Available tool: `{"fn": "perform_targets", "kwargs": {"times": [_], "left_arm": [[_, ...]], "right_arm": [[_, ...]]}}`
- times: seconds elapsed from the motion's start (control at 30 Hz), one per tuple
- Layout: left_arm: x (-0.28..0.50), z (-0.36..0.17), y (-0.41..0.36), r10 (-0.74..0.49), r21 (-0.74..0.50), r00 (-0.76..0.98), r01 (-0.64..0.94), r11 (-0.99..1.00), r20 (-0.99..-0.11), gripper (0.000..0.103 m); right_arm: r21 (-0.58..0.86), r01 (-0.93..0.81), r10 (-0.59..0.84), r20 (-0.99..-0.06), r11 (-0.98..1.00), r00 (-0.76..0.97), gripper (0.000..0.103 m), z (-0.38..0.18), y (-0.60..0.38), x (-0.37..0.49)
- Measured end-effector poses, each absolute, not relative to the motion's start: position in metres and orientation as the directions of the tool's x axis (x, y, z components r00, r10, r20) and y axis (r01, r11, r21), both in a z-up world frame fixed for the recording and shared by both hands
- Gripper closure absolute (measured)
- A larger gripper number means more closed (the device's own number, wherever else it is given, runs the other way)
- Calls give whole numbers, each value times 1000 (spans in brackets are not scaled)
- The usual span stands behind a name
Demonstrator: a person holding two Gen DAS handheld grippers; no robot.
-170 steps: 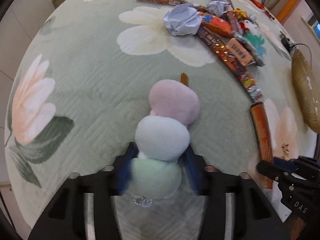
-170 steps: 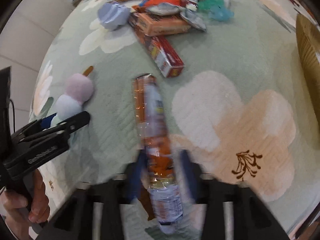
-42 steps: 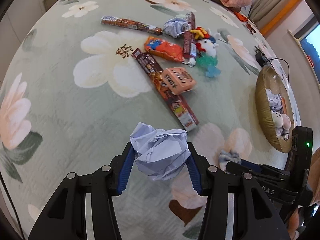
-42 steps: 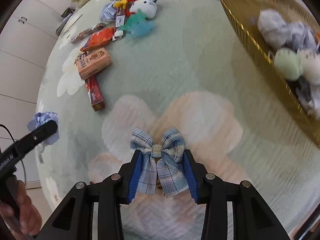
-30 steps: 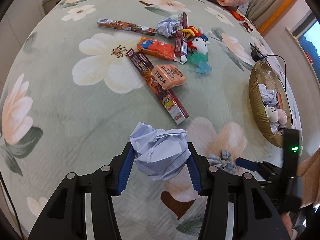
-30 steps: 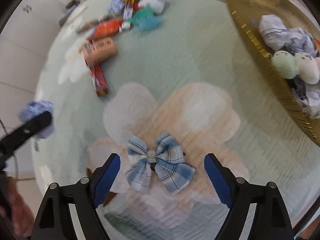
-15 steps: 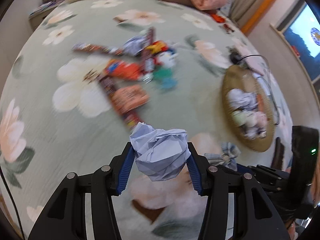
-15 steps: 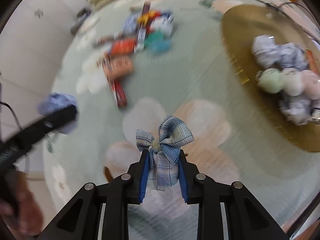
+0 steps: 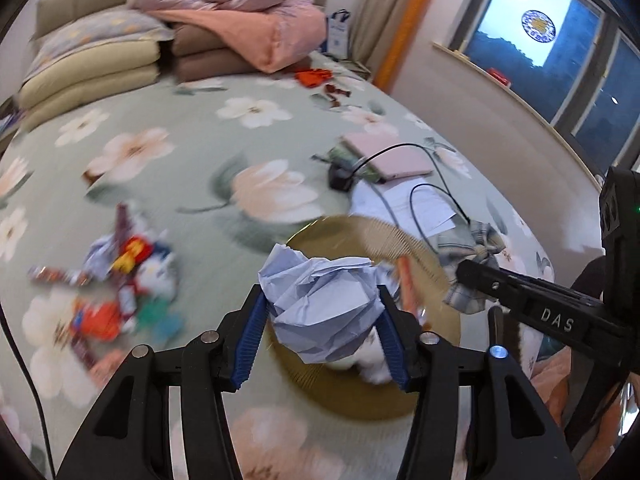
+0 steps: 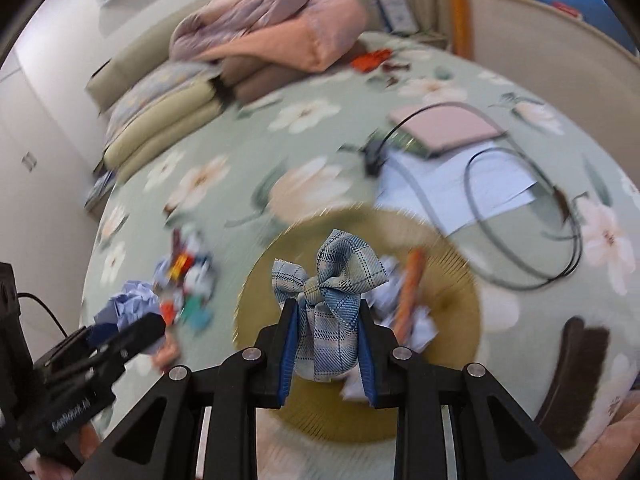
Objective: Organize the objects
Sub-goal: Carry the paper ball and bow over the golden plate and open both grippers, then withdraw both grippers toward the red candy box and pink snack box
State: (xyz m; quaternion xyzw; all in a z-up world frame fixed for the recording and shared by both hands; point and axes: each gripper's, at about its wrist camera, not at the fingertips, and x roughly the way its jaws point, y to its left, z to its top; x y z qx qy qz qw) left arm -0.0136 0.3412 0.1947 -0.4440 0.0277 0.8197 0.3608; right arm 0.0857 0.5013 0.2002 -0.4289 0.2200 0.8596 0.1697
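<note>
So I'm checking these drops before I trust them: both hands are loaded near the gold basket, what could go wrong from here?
1. The left hand-held gripper has its jaws opening on the crumpled blue paper ball above the gold basket's near rim; the ball could bounce out.
2. The plaid bow in the right hand-held gripper may snag on a pad.
3. The black cable by the basket could catch.

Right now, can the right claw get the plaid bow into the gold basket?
Probably yes: the right claw holds the plaid bow above the gold basket, with nothing between; paper balls and a snack stick already lie inside.
</note>
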Motion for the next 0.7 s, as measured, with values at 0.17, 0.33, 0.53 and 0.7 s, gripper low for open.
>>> {"fn": "perform_targets", "kwargs": {"times": [0.17, 0.33, 0.53, 0.7], "left_arm": [[-32, 155, 376, 521, -281, -273, -599, -750, -808, 14], [-36, 127, 356, 513, -351, -204, -521, -778, -834, 14], [-18, 114, 302, 475, -363, -193, -426, -829, -858, 14], [-2, 107, 233, 405, -337, -216, -291, -895, -888, 15]], "right_arm": [[275, -466, 39, -828, -841, -559, 65, 180, 525, 63], [284, -504, 22, -855, -816, -518, 52, 157, 538, 69], [267, -486, 14, -866, -832, -500, 48, 146, 523, 75], [300, -380, -66, -852, -875, -520, 38, 148, 476, 61]]}}
